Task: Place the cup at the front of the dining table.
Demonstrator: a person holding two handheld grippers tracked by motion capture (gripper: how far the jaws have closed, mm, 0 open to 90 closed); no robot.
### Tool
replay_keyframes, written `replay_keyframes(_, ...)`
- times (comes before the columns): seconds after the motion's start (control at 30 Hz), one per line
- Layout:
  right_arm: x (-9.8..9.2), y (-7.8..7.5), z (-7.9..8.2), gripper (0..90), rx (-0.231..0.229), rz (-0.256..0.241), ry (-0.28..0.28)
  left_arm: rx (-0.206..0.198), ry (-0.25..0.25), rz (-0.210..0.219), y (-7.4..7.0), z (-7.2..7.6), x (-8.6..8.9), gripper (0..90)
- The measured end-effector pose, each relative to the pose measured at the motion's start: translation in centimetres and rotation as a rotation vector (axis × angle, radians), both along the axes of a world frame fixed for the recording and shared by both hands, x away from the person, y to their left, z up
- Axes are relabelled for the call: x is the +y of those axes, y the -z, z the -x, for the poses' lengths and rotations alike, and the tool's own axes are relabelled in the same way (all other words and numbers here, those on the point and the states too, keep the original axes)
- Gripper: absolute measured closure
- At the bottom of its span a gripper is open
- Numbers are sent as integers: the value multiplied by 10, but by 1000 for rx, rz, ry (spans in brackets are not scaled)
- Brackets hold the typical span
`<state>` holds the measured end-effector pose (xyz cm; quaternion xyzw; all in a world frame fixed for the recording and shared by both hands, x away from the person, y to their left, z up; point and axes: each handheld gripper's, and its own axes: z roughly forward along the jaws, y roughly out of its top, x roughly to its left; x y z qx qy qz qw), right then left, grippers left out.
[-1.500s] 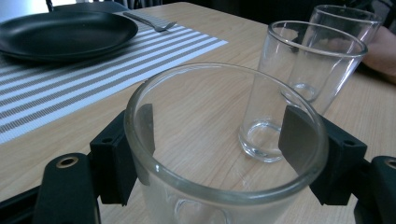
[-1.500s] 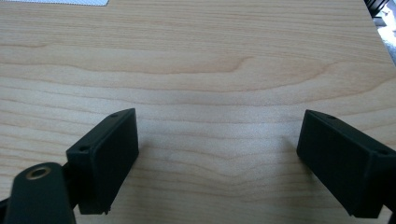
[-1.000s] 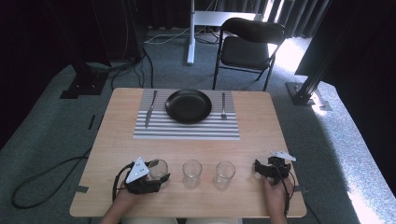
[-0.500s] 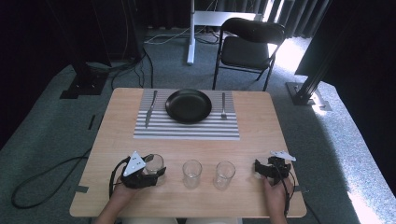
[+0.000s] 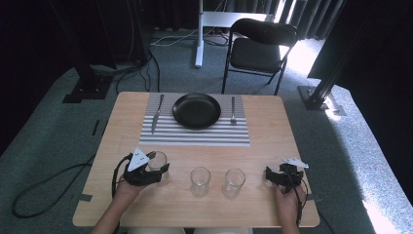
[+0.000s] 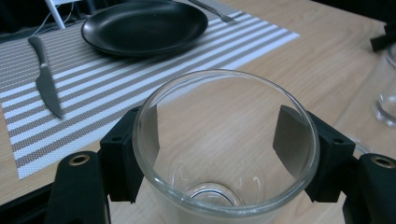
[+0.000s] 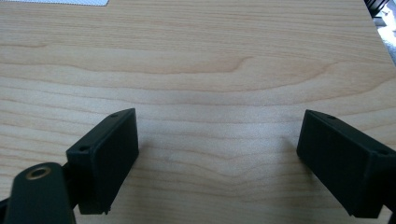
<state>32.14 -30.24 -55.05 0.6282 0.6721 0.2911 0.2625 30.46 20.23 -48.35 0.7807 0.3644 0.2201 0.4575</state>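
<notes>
left hand-held gripper (image 6: 217,140) clamps glass (image 6: 224,154); right hand-held gripper (image 7: 219,163) agape on table (image 7: 210,60)

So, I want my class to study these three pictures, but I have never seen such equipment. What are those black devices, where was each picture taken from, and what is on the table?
A person sits at a wooden table and holds a hand-operated two-jaw gripper in each hand; there is no robot. The high view looks down from above. The other two come from cameras riding on the grippers.

The left gripper has its jaws around the leftmost drinking glass, one pad on each side; whether they press it I cannot tell. The right gripper is open over bare wood.

Two more glasses, the middle glass and the right glass, stand in a row. Beyond lie a striped placemat bearing a black plate, a knife and a fork.
</notes>
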Motion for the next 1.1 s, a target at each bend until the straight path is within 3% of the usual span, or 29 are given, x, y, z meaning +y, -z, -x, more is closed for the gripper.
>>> replay_keyframes(0.27,0,0,0,121,0,0,0,-11,-56,-15,-7,-17,-3,293)
replay_keyframes(1.1,0,0,0,121,0,0,0,-11,-195,1,-20,-76,-19,292)
